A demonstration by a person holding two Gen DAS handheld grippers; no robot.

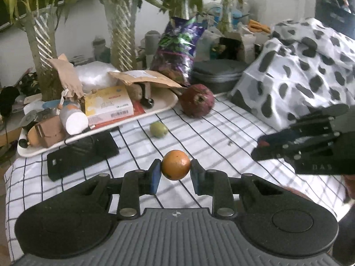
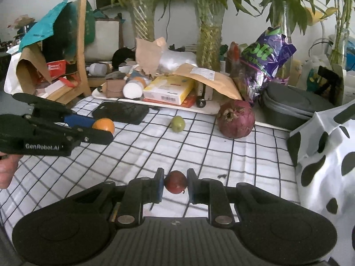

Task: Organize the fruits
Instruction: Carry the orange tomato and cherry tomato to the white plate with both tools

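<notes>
Left gripper point(image 1: 175, 173): clamped on orange point(image 1: 176, 165), frame centre. Right gripper point(image 2: 175, 187): clamped on red fruit point(image 2: 175, 184). Carry both level, grips firm.

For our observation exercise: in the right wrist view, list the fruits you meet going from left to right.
orange held in the left gripper → green fruit → small red fruit in the right gripper → pomegranate.
</notes>
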